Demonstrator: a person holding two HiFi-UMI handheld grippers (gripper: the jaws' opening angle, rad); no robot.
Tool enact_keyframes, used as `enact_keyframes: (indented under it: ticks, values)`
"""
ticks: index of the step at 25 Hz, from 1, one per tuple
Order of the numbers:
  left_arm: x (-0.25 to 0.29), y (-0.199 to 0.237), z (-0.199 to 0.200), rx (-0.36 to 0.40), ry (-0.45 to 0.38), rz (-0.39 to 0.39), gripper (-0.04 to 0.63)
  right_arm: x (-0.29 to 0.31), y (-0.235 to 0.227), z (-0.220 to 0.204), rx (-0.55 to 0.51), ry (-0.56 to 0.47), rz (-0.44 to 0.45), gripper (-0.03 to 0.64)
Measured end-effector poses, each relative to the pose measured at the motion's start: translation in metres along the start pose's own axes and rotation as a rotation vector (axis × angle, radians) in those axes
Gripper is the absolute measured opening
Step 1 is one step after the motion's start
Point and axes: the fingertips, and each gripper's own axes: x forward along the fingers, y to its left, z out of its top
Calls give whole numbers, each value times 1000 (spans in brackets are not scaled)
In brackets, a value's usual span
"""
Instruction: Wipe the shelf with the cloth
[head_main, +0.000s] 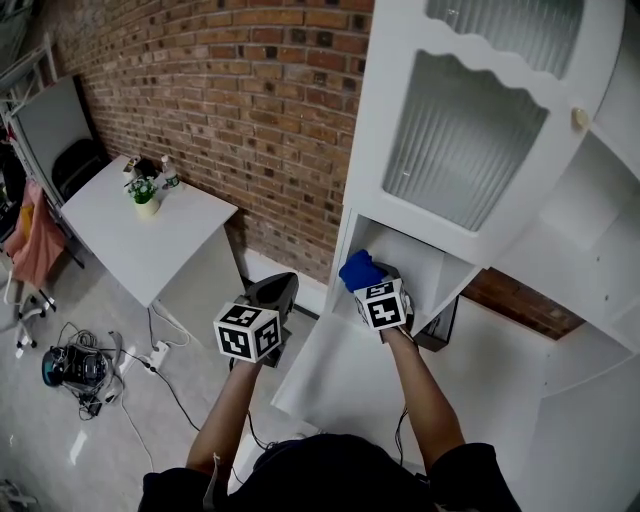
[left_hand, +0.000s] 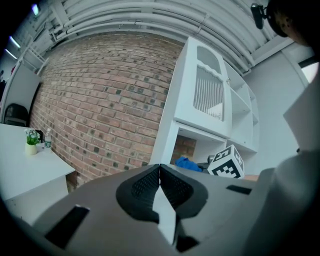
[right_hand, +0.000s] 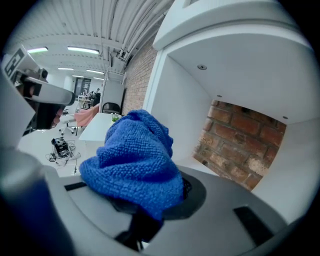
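**Blue cloth held at the mouth of a white shelf compartment**

A person stands facing a tall white wooden cabinet (head_main: 400, 130) set against a red brick wall (head_main: 250, 100). The right gripper (head_main: 372, 288) reaches forward to an open, box-shaped shelf compartment (head_main: 418, 262) below a ribbed glass door (head_main: 465, 140). Its jaws are clamped on a bunched, bright blue knitted cloth (right_hand: 135, 155), which mounds up over the jaw tips. The cloth sits at the near left corner of the opening. No view shows whether it touches the shelf board (right_hand: 192, 161).

The left gripper (left_hand: 160, 172) hangs lower and to the left, outside the cabinet, with its jaws pressed together on nothing.

The cloth looks soft, light and floppy. It should crush flat under pressure and drag rather than slide, so a firm hold on a gathered fold, as here, probably suits wiping. A loose corner could slip free.

The compartment is tight. A white side wall (right_hand: 177, 105) stands close on the left, a ceiling panel (right_hand: 235, 55) hangs low overhead, and bare brick shows through the open back. Most of the free room runs rightward and towards the far edge. A white ledge (head_main: 335, 385) juts out near the person, below the opening. A white table (head_main: 130, 235) stands well apart on the far left.
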Motion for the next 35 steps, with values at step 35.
enact_keyframes:
  ticks: [35]
  values:
    - [-63, -25, -14, 22, -46, 67, 17, -121, 84, 20, 75, -276, 174, 77]
